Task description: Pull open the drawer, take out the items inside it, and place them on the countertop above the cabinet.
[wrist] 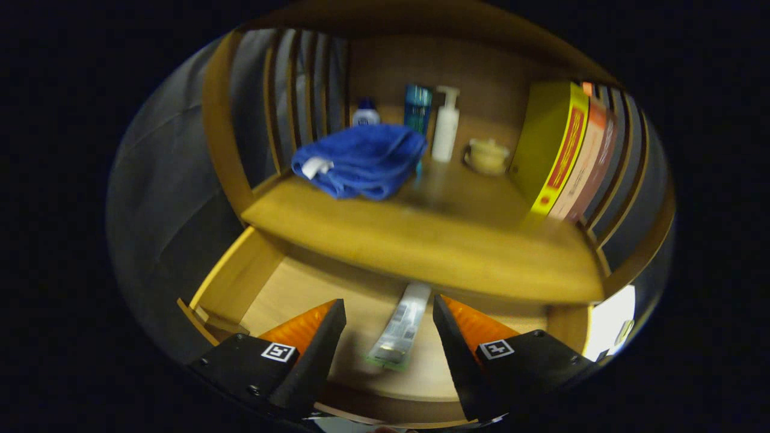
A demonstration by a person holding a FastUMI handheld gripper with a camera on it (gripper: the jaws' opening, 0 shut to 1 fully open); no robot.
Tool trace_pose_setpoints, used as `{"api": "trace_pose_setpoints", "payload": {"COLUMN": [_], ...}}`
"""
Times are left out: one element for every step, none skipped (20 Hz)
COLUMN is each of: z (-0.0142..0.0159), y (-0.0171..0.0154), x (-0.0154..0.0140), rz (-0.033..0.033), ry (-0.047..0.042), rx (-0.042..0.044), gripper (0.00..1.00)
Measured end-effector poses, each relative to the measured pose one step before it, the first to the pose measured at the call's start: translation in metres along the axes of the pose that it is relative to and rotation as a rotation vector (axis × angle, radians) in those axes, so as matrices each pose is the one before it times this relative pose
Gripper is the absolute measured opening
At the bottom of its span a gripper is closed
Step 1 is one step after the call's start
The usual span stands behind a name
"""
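Observation:
The wooden drawer stands pulled open below the countertop. A long flat packet, silvery with a green end, lies on the drawer floor. My gripper is open above the drawer, and the packet shows in the gap between the two fingers, lower down and touching neither. On the countertop beyond rests a folded blue towel with a white tag.
At the back of the countertop stand a small white bottle, a teal bottle, a white pump bottle and a small pale jar. Upright books lean at the right. Slatted wooden sides enclose the shelf.

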State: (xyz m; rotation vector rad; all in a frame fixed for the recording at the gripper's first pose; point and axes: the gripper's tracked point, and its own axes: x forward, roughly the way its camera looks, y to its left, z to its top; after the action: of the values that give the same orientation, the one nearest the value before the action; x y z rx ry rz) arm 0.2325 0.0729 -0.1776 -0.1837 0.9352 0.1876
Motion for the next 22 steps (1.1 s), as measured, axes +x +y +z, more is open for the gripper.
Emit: {"api": "trace_pose_setpoints", "payload": {"z": [-0.00598,-0.00539,-0.00084,0.00011,-0.00186,-0.00457,-0.00394,-0.00339,-0.00218,-0.00139,0.00010,0.00105,0.00059,0.00124,0.00104,0.00112,0.00165,0.00326,0.00690,0.00256,0.01177,0.00781], "y": [-0.00532,-0.00293,0.00045,-0.00096,-0.00128,-0.00306,0.00350,0.00125,0.00040,0.00037,0.00100,-0.00085,0.00130,-0.00002,0.00134,0.00099,0.00066,0.00061,-0.00185,-0.00122,0.00173,-0.00026], "x": [0.01191,0.00865,0.00944,0.00763,0.00892,0.00669,0.00550,0.00722,0.00247,0.00226,0.00154,0.00215,0.00243,0.00156,0.00099,0.00050,0.00034,-0.00032,0.00349,-0.00076,-0.00713,-0.00375], "rz": [-0.02291,-0.01661,-0.00437,-0.00264,0.00092,-0.00166,0.00505,0.00584,-0.00350,-0.00257,0.00370,-0.00631,0.00082,-0.00411,-0.00014,-0.00097,-0.00150,0.00076,-0.00715,-0.00600,-0.00505,-0.00259], "ry": [0.05264,0.04531,0.03400,0.02829,0.02921,0.04045,0.02930,0.03045,0.02621,0.02273,0.01282,0.01262,0.01377,0.01323,0.01249,0.01416,0.01447,0.01128,-0.01631,0.02143,-0.03745,-0.01371], "rx": [0.00927,0.01781,0.02072,0.01469,0.00591,0.00220,0.00818,-0.00087,0.00505,0.00403,0.01559,0.01116,0.01427,0.01423,0.00794,0.00092,-0.00051,0.00363,0.00014,0.01022,0.00989,-0.00171], "gripper": [0.95,0.95,0.95,0.95,0.95,0.95,0.96,0.96,0.96,0.96,0.96,0.96,0.96,0.96,0.96,0.96,0.96,0.95,0.95,0.91,0.87,0.81]}}
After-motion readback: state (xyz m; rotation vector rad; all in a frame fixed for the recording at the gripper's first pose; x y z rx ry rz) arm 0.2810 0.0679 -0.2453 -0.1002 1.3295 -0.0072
